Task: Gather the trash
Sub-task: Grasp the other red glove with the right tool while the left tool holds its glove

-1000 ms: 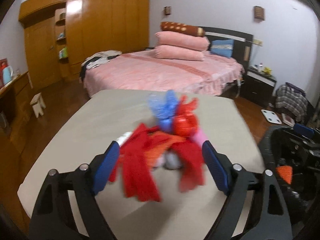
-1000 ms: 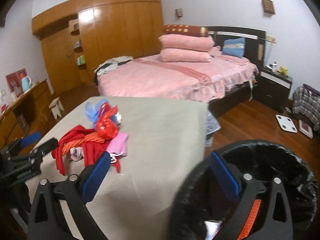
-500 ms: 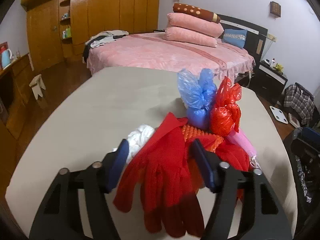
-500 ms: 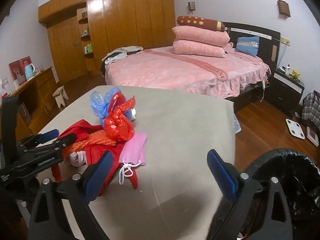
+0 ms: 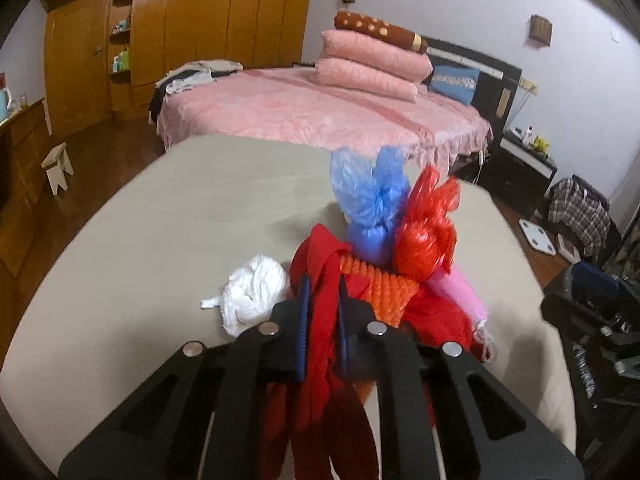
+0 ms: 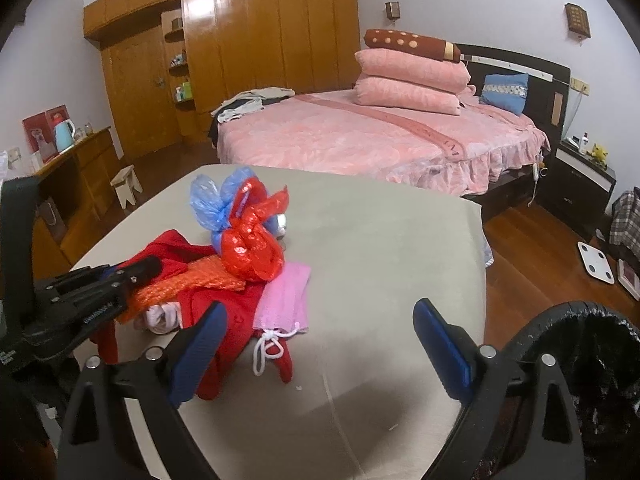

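Note:
A pile of trash lies on the beige table: a red glove, an orange net, a blue plastic bag, a red plastic bag, a pink mask and a white crumpled wad. My left gripper is shut on the red glove; it also shows in the right wrist view. My right gripper is open and empty, above the table's near right part. A black-lined trash bin stands at the lower right.
A pink bed with stacked pillows stands behind the table. A wooden wardrobe fills the back wall. A small stool and a sideboard are at the left. A nightstand and a floor scale are at the right.
My left gripper closed from wide open onto the red glove. My right gripper moved left from over the bin to above the table.

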Demonstrator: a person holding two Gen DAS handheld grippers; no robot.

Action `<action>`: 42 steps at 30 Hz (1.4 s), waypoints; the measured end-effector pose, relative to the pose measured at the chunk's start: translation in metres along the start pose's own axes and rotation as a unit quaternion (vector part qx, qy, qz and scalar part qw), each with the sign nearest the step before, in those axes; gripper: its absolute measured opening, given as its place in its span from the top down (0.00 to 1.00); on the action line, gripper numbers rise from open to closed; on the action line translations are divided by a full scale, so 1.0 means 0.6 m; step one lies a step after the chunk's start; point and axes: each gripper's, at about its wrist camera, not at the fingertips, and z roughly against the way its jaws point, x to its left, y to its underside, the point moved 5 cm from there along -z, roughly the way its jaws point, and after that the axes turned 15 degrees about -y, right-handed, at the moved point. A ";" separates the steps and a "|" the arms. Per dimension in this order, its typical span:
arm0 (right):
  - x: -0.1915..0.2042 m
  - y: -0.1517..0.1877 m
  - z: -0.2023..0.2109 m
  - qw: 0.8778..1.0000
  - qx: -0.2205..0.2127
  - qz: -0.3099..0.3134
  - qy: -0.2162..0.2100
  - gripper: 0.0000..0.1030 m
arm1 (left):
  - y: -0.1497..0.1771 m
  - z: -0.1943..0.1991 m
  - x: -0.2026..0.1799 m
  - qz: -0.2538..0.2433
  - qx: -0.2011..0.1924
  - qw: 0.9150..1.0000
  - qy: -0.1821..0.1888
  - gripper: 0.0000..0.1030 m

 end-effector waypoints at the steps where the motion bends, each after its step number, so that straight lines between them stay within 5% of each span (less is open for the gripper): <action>1: 0.001 -0.001 0.000 1.000 -0.001 0.000 -0.001 0.11 | -0.003 0.009 -0.003 0.001 -0.006 1.000 -0.002 0.90; 23: 0.049 0.020 -0.036 1.000 0.017 0.000 -0.016 0.35 | 0.020 0.085 0.098 0.040 -0.014 0.998 -0.037 0.90; 39: 0.111 0.032 -0.088 0.998 0.045 0.020 -0.040 0.36 | 0.029 0.075 0.150 0.058 -0.017 0.996 -0.061 0.89; 42: 0.108 0.042 -0.103 0.997 0.060 0.018 -0.042 0.48 | 0.031 0.073 0.151 0.059 -0.014 0.997 -0.057 0.89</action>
